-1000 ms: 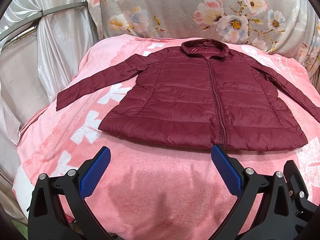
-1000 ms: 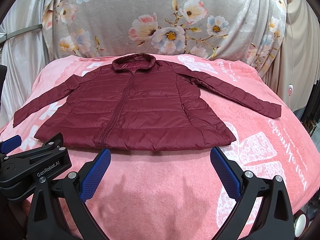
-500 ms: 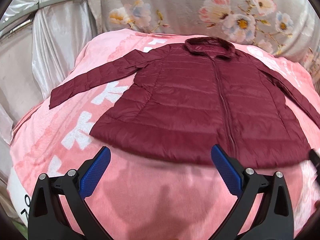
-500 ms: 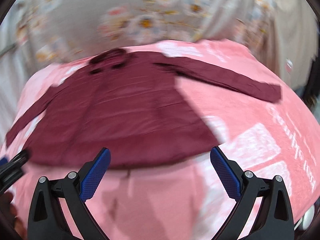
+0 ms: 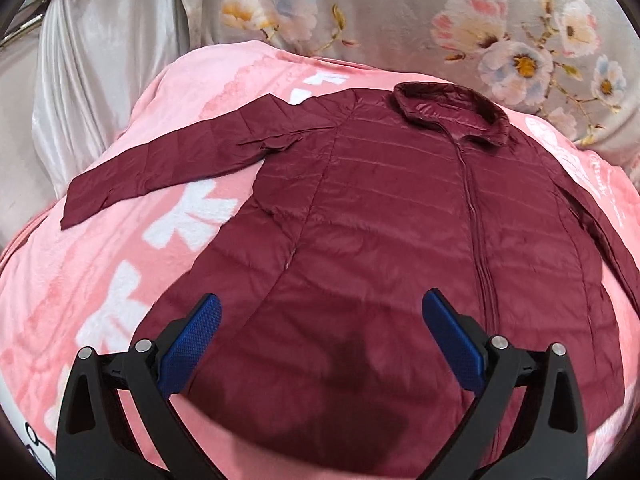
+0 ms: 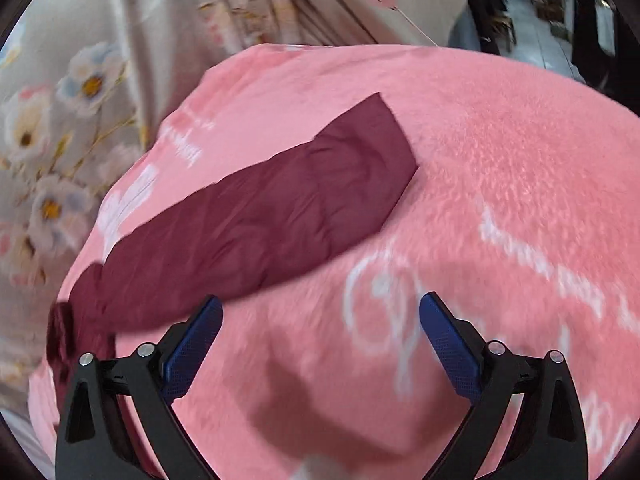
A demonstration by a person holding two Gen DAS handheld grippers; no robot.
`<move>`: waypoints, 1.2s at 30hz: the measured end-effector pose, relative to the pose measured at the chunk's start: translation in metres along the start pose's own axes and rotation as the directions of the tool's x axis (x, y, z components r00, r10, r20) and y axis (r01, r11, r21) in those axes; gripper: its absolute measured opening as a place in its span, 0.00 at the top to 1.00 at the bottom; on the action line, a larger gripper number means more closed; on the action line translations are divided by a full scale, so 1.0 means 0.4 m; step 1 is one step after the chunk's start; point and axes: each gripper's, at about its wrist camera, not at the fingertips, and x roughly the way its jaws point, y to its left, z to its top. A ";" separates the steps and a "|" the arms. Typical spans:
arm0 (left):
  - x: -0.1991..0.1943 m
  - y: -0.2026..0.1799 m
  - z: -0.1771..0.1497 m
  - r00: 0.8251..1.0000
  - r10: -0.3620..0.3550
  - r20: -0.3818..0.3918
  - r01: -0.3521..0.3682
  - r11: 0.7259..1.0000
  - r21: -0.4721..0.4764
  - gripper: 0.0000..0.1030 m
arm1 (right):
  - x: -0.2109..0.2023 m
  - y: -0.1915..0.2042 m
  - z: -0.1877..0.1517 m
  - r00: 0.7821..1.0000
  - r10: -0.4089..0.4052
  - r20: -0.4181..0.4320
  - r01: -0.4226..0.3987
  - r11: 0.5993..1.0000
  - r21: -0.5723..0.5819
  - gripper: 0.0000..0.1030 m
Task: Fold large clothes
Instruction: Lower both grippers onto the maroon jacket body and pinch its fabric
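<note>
Through my left wrist camera, the maroon jacket [image 5: 400, 220] lies flat and zipped on the pink blanket [image 5: 100, 280], collar toward the floral curtain [image 5: 440, 20], its left sleeve [image 5: 172, 164] stretched out to the side. My left claw [image 5: 320, 344] hangs over the lower front panel with its jaws spread wide and nothing between them. A second ago the hem lay beyond my fingertips; now the blue pads [image 5: 192, 344] sit over the fabric itself — I have moved in over the garment, though I cannot tell whether I am touching it.

Through my right wrist camera the change is bigger. A moment back this view took in the whole jacket; now it has swung out to the right sleeve [image 6: 260, 224], which runs diagonally across the blanket with its cuff [image 6: 376, 148] at the far end. My right claw [image 6: 320, 344] is gaping and empty, hovering over bare blanket just beside the sleeve's near edge. The picture is smeared, so the claw is on the move.

I take this as the opening of the fold: nothing gripped yet, and the right sleeve looks like my first target — to be carried in across the body.
</note>
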 end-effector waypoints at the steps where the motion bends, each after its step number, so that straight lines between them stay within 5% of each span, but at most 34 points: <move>1: 0.015 -0.001 0.011 1.000 0.012 0.004 -0.012 1.000 -0.001 0.05 | 0.012 0.002 0.013 1.000 -0.017 0.025 0.017 1.000 0.005 0.10; 2: 0.024 -0.003 0.016 1.000 0.020 0.005 -0.020 1.000 -0.001 0.05 | 0.019 0.011 0.025 0.998 -0.034 0.047 0.034 0.999 0.000 0.16; 4: 0.054 -0.001 0.036 0.999 0.038 -0.002 -0.038 0.999 -0.004 0.05 | 0.040 0.046 0.041 0.997 -0.047 0.066 0.051 0.998 -0.049 0.58; 7: 0.091 0.011 0.062 0.999 0.048 -0.020 -0.048 0.999 -0.013 0.05 | 0.085 0.104 0.084 0.998 -0.023 0.057 0.027 0.997 -0.066 0.93; 10: 0.119 0.031 0.087 0.996 0.080 -0.024 -0.081 0.997 -0.017 0.05 | 0.061 0.202 0.104 0.994 0.040 0.105 -0.027 0.993 -0.119 0.95; 13: 0.138 0.051 0.111 0.994 0.112 -0.018 -0.112 0.993 -0.024 0.05 | -0.013 0.410 0.067 0.971 0.196 0.136 -0.150 0.944 -0.294 0.95; 16: 0.149 0.078 0.133 0.994 0.110 -0.017 -0.111 0.993 -0.051 0.05 | -0.080 0.658 -0.054 0.929 0.363 0.071 -0.281 0.818 -0.502 0.95; 20: 0.157 0.112 0.149 0.996 0.082 -0.019 -0.083 0.993 -0.086 0.05 | -0.111 0.922 -0.321 0.850 0.498 -0.171 -0.468 0.565 -0.679 0.94; 25: 0.157 0.146 0.157 0.998 0.066 -0.010 -0.066 0.993 -0.094 0.05 | -0.076 1.084 -0.657 0.747 0.472 -0.469 -0.637 0.302 -0.710 0.88; 27: 0.164 0.160 0.166 0.999 0.032 -0.016 -0.033 0.995 -0.094 0.05 | -0.086 1.098 -0.718 0.716 0.464 -0.523 -0.669 0.238 -0.704 0.76; 30: 0.181 0.172 0.180 0.999 -0.036 -0.036 0.032 0.994 -0.104 0.05 | -0.132 1.082 -0.701 0.678 0.537 -0.502 -0.689 0.227 -0.688 0.42; 32: 0.194 0.171 0.190 0.994 -0.100 -0.052 0.093 0.988 -0.121 0.05 | -0.153 1.048 -0.640 0.675 0.586 -0.448 -0.685 0.272 -0.676 0.40; 34: 0.210 0.162 0.202 0.980 -0.185 -0.077 0.172 0.974 -0.148 0.05 | -0.150 1.010 -0.584 0.706 0.583 -0.402 -0.661 0.339 -0.669 0.40; 36: 0.238 0.144 0.222 0.954 -0.280 -0.106 0.258 0.948 -0.185 0.05 | -0.112 0.958 -0.509 0.766 0.544 -0.342 -0.609 0.446 -0.656 0.40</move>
